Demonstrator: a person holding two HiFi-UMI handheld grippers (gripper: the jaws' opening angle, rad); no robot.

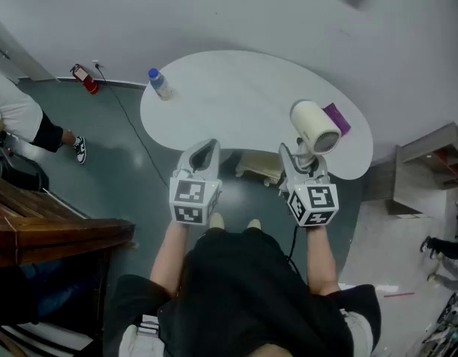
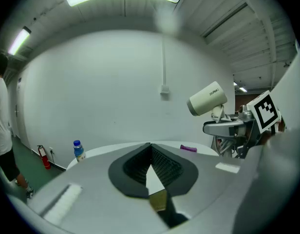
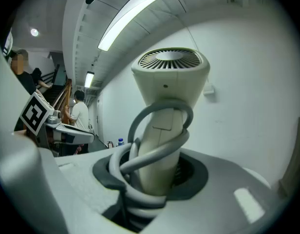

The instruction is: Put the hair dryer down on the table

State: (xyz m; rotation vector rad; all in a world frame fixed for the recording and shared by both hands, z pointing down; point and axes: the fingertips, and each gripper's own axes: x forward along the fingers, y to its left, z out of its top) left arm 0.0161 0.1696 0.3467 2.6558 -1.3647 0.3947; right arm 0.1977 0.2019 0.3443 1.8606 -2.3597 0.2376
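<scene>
Bottle (image 1: pixel 160 84), clear with blue cap, upright; purple item (image 1: pixel 337 117) lying flat, well apart to its right. Red fire extinguisher (image 1: pixel 85 79) on the floor by the wall; 1 black cable (image 1: pixel 128 121) trailing nearby. Bystander (image 1: pixel 21 117) in white top at left; wooden rail (image 1: pixel 50 225) below.

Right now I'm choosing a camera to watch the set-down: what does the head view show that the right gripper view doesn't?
Only the head view: the whole white table, with a purple item lying on it next to the hair dryer.
Only the right gripper view: the grey cord wound round the handle, the dryer's rear grille, and the ceiling light.
Both: the hair dryer gripped in the right tool, the left tool, and the blue-capped bottle.
</scene>
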